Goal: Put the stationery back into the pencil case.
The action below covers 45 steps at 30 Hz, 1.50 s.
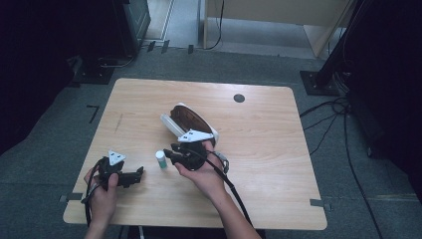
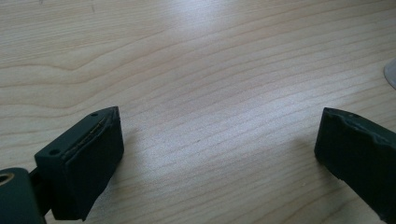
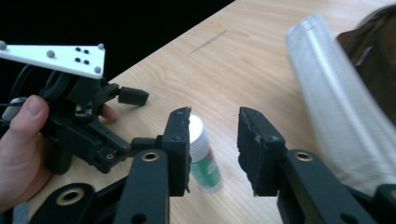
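Starting with the biggest thing, the wooden bench (image 1: 259,149) is mostly bare, which leaves both hands plenty of room to work low over it. Near its middle lies a white container with a brown inside (image 1: 186,119), tipped on its side with its mouth facing up and left (could be a bowl or a pouch, it's too blurry in the right gripper view to call). My guess is it's lying that way so something can go in or come out sideways. The right gripper (image 1: 174,152) sits just in front of it, jaws released with a clear gap between them, and it's aimed at the small white bottle with a green label (image 3: 201,156). That bottle stands upright on the bench, just left of the container and apart from it, and in the right gripper view it peeks out past the left jaw, not yet between the two. Reads like the approach to a grab, jaws spread to straddle the cap. The left gripper (image 1: 130,175) rests near the front left of the bench, jaws also wide apart over bare wood, holding nothing, probably parked out of the way until it's needed.
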{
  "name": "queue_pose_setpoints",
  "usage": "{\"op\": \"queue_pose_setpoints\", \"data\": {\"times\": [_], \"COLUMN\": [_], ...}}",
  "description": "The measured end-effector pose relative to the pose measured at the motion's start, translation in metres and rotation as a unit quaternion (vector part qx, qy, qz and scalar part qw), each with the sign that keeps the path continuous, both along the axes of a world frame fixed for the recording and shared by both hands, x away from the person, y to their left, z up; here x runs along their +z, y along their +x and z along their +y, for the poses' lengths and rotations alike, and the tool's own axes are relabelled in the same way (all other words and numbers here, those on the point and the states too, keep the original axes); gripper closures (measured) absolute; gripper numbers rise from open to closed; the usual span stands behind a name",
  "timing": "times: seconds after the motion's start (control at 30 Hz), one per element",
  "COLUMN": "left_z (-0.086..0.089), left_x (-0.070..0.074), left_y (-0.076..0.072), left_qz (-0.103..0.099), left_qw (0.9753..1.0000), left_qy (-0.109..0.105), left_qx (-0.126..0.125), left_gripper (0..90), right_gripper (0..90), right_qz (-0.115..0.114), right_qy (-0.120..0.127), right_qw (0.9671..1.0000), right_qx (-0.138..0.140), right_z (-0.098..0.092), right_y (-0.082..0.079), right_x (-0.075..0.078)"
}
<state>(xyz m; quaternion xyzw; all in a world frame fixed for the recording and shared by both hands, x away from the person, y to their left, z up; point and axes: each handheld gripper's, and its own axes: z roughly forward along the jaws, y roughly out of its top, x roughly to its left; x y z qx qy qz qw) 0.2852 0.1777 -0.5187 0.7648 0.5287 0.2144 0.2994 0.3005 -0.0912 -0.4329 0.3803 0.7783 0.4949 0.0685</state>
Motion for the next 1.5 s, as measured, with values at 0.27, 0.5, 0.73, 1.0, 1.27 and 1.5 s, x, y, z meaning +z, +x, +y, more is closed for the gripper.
{"op": "queue_pose_setpoints", "data": {"times": [0.27, 0.5, 0.73, 1.0, 1.27, 1.5], "left_z": [0.000, 0.000, 0.000, 0.000, 0.000, 0.000], "left_x": [0.000, 0.000, 0.000, 0.000, 0.000, 0.000], "left_y": [0.000, 0.000, 0.000, 0.000, 0.000, 0.000], "left_qz": [0.000, -0.001, -0.001, -0.001, -0.001, -0.001], "left_qw": [1.0000, 1.0000, 1.0000, 1.0000, 1.0000, 1.0000], "left_qy": [0.000, -0.001, -0.001, -0.001, 0.000, 0.000], "left_qx": [0.000, 0.001, 0.001, 0.001, 0.001, 0.001], "left_gripper": [1.5, 1.5, 1.5, 1.6, 1.5, 1.5], "right_gripper": [50.8, 49.7, 53.2, 65.4, 65.5, 65.6], "right_qz": [-0.005, 0.001, -0.012, -0.021, -0.019, -0.020], "right_qy": [0.022, -0.012, -0.039, -0.052, -0.055, -0.044], "right_qw": [0.9996, 0.9998, 0.9991, 0.9984, 0.9983, 0.9988], "right_qx": [0.016, 0.014, 0.006, 0.011, 0.009, 0.000], "right_z": [0.013, 0.026, 0.035, 0.034, 0.024, 0.011], "right_y": [-0.002, 0.000, 0.001, 0.001, -0.002, -0.007], "right_x": [-0.005, -0.020, -0.031, -0.031, -0.023, -0.009]}}
